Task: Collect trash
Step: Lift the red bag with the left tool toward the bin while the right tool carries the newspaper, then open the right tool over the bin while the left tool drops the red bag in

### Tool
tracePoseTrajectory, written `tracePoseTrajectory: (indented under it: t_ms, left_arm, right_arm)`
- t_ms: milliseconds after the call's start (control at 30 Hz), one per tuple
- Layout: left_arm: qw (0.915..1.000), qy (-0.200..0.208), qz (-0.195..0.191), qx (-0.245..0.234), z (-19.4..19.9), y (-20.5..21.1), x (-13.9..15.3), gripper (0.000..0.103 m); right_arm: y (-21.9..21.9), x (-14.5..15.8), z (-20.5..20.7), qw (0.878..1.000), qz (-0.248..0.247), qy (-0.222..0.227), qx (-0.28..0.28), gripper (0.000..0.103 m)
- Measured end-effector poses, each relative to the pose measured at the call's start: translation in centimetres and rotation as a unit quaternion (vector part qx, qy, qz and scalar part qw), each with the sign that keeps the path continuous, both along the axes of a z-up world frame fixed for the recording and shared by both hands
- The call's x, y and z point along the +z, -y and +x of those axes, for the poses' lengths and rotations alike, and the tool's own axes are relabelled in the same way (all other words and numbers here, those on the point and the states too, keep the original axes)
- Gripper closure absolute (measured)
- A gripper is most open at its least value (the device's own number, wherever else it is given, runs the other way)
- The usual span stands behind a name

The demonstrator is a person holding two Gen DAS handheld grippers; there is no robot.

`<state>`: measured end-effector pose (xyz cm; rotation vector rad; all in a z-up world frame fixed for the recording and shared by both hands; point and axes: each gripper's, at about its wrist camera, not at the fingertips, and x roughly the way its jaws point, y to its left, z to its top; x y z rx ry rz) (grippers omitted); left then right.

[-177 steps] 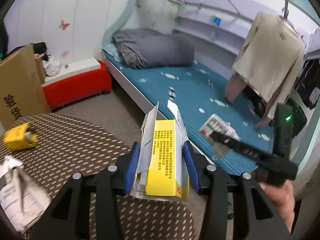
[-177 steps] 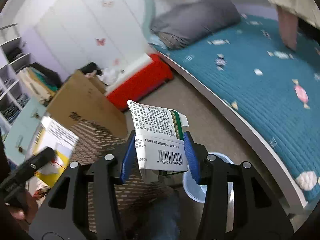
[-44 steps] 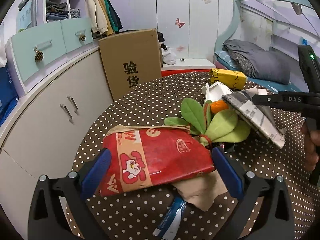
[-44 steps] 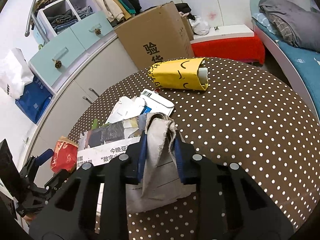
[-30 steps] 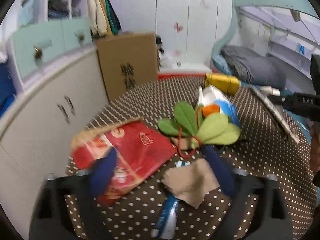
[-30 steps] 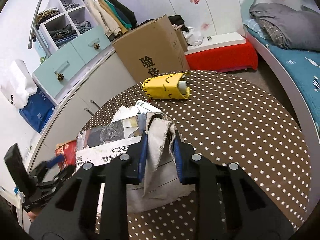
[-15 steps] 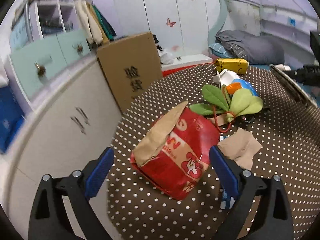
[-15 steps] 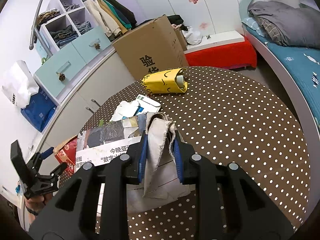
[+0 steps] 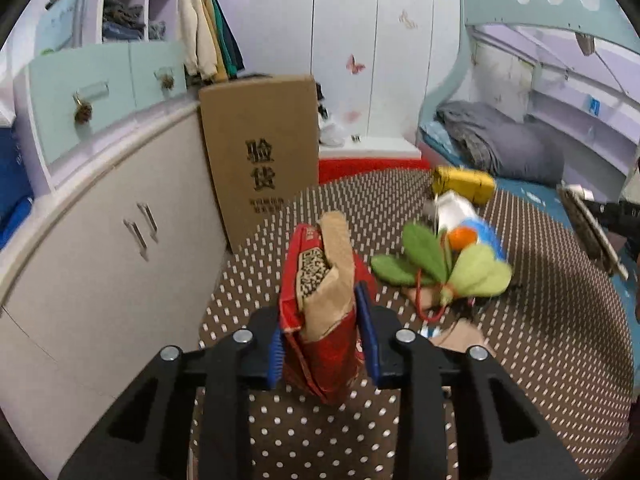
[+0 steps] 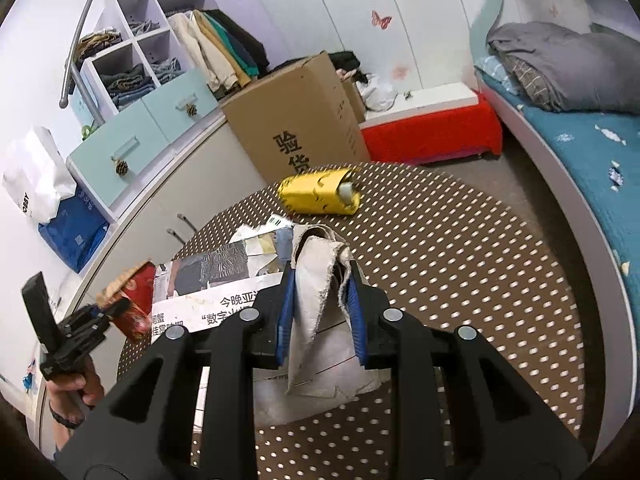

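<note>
Pinching a red snack bag point(image 9: 320, 332) upright, the left gripper point(image 9: 322, 340) is holding it over the table's point(image 9: 560, 360) left edge. Only the right wrist view is showing the right gripper point(image 10: 320, 312) squeezing a folded grey cloth point(image 10: 316, 292) over newspaper point(image 10: 212, 304). Beyond, green leaf-shaped trash point(image 9: 440, 268) is lying mid-table, a yellow box point(image 10: 320, 194) near the far edge. Behind are standing a cardboard carton point(image 9: 260, 156), cabinets point(image 9: 112, 240), a bed point(image 10: 580, 128).

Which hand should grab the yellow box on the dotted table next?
Probably the right, once it drops its load. Both are full now: the left gripper is shut on the red bag, the right gripper on the beige cloth. The yellow box lies straight ahead of the right one.
</note>
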<state>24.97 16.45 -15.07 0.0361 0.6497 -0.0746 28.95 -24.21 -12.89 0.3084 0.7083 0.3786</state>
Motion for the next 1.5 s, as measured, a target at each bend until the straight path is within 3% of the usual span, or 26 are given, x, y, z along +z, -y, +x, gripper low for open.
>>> tracePoseTrajectory:
  t_ms: [133,400,667,867,1133,1167,1233,1300,1333,1400,1500]
  left_arm:
    - [0.9997,0.023,-0.005,-0.006,0.1,1.5,2.1,0.073]
    - [0.9919,0.087,-0.050,-0.079,0.1,9.5,7.6,0.073]
    - [0.9769,0.084,-0.095,-0.172,1.9,20.8,8.9,0.073]
    - [0.9663,0.044,-0.120,-0.223,4.0,27.9,7.3,0.073]
    - [0.9569,-0.007,-0.103,-0.271,5.4,35.6,4.0,0.073]
    - [0.9559,-0.012,-0.099,-0.276,5.5,36.3,3.6,0.073]
    - [0.9536,-0.023,-0.092,-0.286,5.8,38.0,2.8,0.073]
    - [0.9510,-0.036,-0.087,-0.294,6.0,39.4,2.0,0.073]
    - [0.9493,-0.044,-0.085,-0.299,6.2,40.2,1.6,0.073]
    - [0.9467,-0.057,-0.079,-0.307,6.5,41.5,0.8,0.073]
    - [0.9411,-0.077,-0.068,-0.322,7.0,43.7,-0.5,0.073]
  right_arm:
    - [1.8,0.9,-0.6,1.000,0.003,0.014,-0.014,0.079]
    - [7.9,2.6,-2.6,0.996,0.006,0.045,-0.075,0.079]
    - [17.0,2.3,-4.8,0.981,0.017,0.048,-0.185,0.079]
    - [23.6,-1.5,-5.4,0.964,0.019,0.004,-0.265,0.079]
    - [28.2,-12.1,-3.1,0.944,0.037,-0.111,-0.308,0.078]
    - [28.9,-15.1,-2.2,0.939,0.038,-0.139,-0.312,0.075]
    - [29.3,-16.9,-1.7,0.936,0.041,-0.157,-0.313,0.072]
    - [30.1,-19.7,-1.0,0.930,0.053,-0.182,-0.314,0.055]
    - [30.6,-20.9,-0.9,0.927,0.063,-0.194,-0.314,0.039]
    - [31.4,-22.5,-1.0,0.922,0.086,-0.206,-0.316,0.037]
    - [32.6,-22.2,-2.2,0.917,0.097,-0.195,-0.335,0.019]
